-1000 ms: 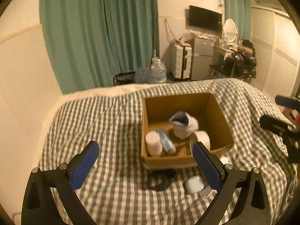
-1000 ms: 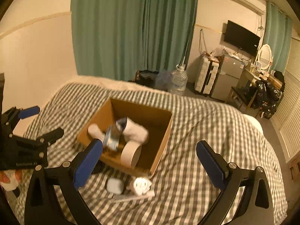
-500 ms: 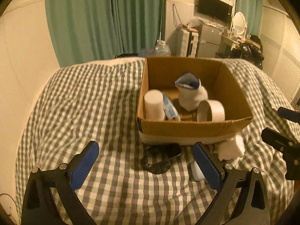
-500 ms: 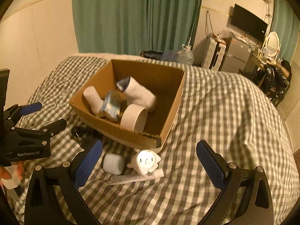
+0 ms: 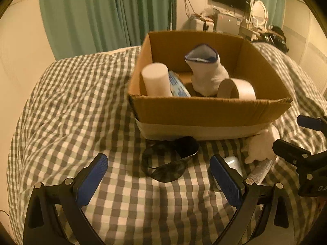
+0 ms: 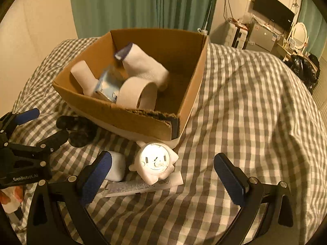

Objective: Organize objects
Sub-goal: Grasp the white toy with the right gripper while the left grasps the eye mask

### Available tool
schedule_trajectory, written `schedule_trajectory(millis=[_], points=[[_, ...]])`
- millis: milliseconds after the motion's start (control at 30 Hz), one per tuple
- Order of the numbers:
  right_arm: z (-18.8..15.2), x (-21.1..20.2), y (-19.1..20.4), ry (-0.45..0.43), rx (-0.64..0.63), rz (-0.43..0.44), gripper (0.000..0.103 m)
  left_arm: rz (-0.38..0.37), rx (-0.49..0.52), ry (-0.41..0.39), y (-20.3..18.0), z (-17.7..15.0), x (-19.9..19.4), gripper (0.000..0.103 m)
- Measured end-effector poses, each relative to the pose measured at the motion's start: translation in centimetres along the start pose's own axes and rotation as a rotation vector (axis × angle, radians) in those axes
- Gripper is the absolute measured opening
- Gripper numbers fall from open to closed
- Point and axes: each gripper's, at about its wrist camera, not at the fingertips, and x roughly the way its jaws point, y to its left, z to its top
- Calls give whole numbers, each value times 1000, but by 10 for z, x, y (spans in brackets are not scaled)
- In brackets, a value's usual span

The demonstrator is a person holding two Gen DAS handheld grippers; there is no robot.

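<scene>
A cardboard box (image 5: 204, 112) (image 6: 126, 118) sits on the checked bed cover and holds a white sock (image 5: 208, 75), a white cylinder (image 5: 156, 81), a tape roll (image 5: 237, 89) and a blue packet (image 5: 177, 85). In front of it lie a dark eye mask (image 5: 169, 161), a small white case (image 6: 116, 168), a white round figure (image 6: 154, 162) and a tube (image 6: 141, 185). My left gripper (image 5: 159, 178) is open above the eye mask. My right gripper (image 6: 163, 175) is open around the figure and tube.
The checked bed cover (image 6: 255, 102) slopes away to the right of the box. Green curtains (image 5: 106, 14) hang behind the bed. A TV, a small fridge and cluttered furniture (image 6: 265, 30) stand at the far right of the room.
Both grippers have moved forward and down toward the objects in front of the box. Both have stayed open and empty.
</scene>
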Motion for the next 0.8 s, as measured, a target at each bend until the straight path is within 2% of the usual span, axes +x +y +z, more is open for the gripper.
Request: schedule_trajectory(millis=[233,367,533,700,800], points=[[-2,18,3,54,-7,3,85,29,50,2,-15,0,18,103],[-5,23,6,69,-23,-19,70,34,62,5,-18,-2,26,103],[-8,28,8,88,-24,-16,51,35,39,62,-14,-2,42,103],[-12,31,9,96,-12,-4,50,13,10,104,-8,-2,54,102],[-13,30,10,95,-14,-4,50,3,-3,127,-5,-3,60,93]])
